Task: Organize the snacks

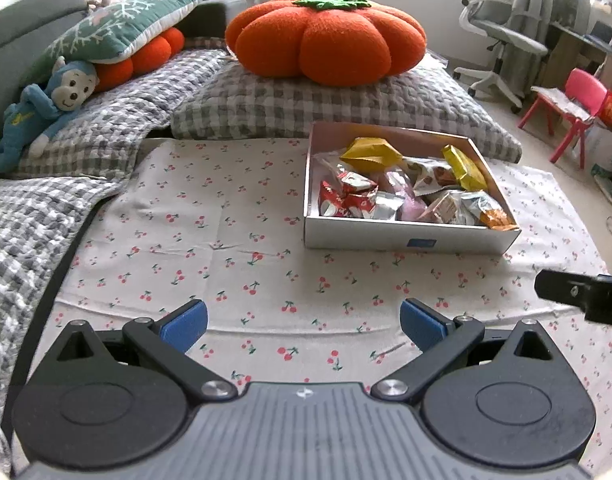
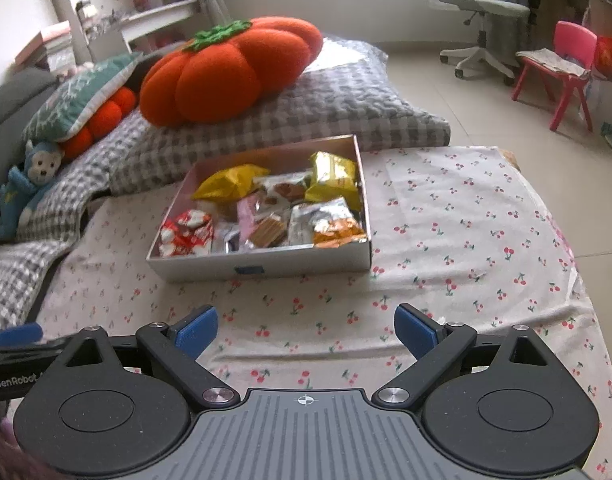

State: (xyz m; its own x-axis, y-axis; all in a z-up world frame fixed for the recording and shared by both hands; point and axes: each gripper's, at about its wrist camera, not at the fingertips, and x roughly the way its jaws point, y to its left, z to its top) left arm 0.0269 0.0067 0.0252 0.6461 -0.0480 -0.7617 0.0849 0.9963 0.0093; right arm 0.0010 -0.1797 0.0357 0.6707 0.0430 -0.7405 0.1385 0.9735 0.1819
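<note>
Filling the shallow box [image 2: 265, 266]: mixed snack packets [image 2: 265, 208] (foil, yellow, red).

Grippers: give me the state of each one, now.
Left gripper: open, nothing between its blue-padded fingers.
Right gripper: open, holding nothing.

Daylit room: pale tiled floor [image 2: 486, 92], grey office chair [image 2: 482, 4], pink chair [image 2: 566, 68].
</note>
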